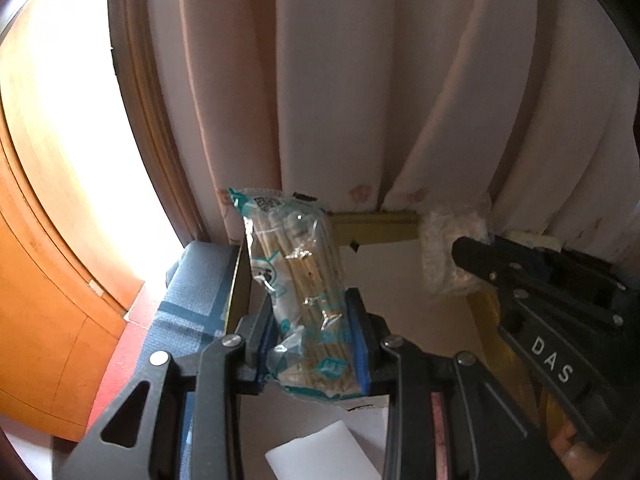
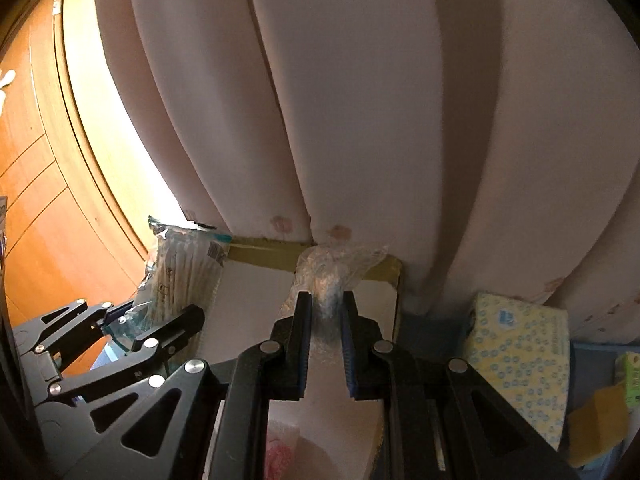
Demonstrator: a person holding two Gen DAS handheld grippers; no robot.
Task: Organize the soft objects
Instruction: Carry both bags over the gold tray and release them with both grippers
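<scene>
Surface has a blue checked cloth [image 1: 188, 308] on it, with an open cardboard box [image 2: 394, 280] sitting there, plus a yellow tissue pack [image 2: 520, 364] just right of it.

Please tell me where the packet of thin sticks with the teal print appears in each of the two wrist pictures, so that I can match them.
Left wrist view: the packet of sticks stands low in the centre, clamped in the left gripper.
Right wrist view: the same packet is at the lower left, held in the left gripper.
Shared landmark: the pale curtain hangs behind it in both.
</scene>
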